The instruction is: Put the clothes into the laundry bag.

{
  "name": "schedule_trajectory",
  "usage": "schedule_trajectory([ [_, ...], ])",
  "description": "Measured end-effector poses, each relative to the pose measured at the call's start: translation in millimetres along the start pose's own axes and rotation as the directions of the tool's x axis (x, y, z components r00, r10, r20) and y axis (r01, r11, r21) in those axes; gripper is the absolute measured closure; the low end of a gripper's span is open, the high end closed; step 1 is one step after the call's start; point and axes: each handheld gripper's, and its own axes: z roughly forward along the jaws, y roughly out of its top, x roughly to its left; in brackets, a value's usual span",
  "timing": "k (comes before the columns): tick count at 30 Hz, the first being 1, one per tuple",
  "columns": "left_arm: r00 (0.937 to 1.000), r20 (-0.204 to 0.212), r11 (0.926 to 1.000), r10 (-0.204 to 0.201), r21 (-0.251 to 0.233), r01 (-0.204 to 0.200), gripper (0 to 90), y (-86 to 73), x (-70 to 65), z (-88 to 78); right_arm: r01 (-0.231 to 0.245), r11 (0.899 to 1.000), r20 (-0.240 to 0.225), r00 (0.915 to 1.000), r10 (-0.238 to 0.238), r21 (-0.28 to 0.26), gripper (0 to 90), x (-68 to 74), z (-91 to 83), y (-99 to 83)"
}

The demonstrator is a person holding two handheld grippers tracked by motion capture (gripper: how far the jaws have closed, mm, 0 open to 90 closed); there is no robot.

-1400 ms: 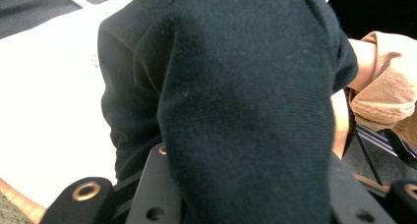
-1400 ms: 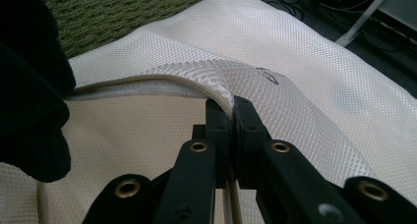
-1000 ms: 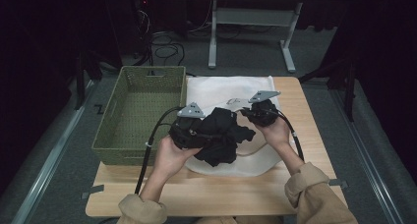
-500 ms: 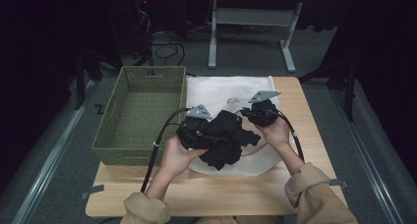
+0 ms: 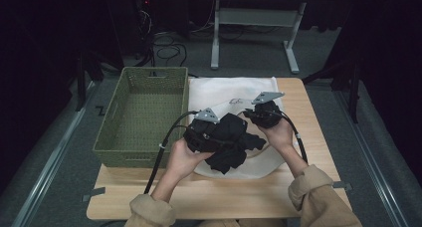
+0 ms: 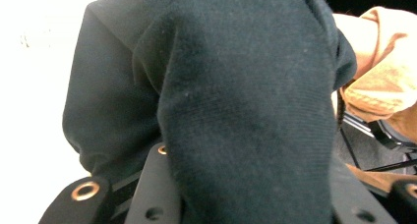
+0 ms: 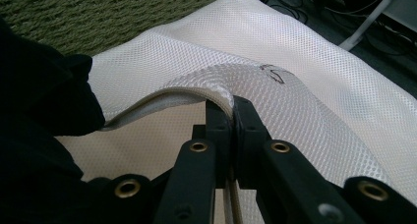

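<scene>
The right gripper (image 7: 231, 108) is clamped on the lifted edge of the white mesh bag (image 7: 314, 91), holding its mouth open near the table's middle. The left gripper (image 5: 206, 132) grips a bunched black garment (image 5: 229, 140) at that opening, beside the green basket (image 5: 142, 112) at the table's left edge. A trailing fold may catch on the rim and drag the mesh free.

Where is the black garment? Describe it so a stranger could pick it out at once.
Start at the wooden table and the green woven basket on its left. Right of the basket lies a white mesh bag; the black garment is bunched at the bag's near edge, gripped by the left hand-held gripper. It is the one dark, soft, crumpled thing there.
</scene>
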Motion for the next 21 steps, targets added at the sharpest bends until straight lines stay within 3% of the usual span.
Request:
schedule_trajectory([
  [10, 0.9998, -0.003, 0.9995, -0.021, 0.025, 0.021, 68.0, -6.8, 5.7, 15.9, -0.003, 1.0, -0.006, 1.0, 0.003, -0.005, 88.4, 0.2, -1.1, 0.0],
  [15, 0.9997, -0.022, 0.999, -0.013, 0.043, 0.014, 67.8, -6.4, 4.0, 22.6, 0.006, 1.0, -0.008, 0.9999, -0.006, -0.003, 88.4, 0.7, -1.0, 1.1],
  [21, 0.9998, -0.014, 0.9981, -0.016, 0.06, 0.017, 67.8, -8.7, 6.8, 33.3, 0.003, 1.0, -0.008, 1.0, -0.004, -0.015, 88.4, 2.0, -3.3, 2.5],
])
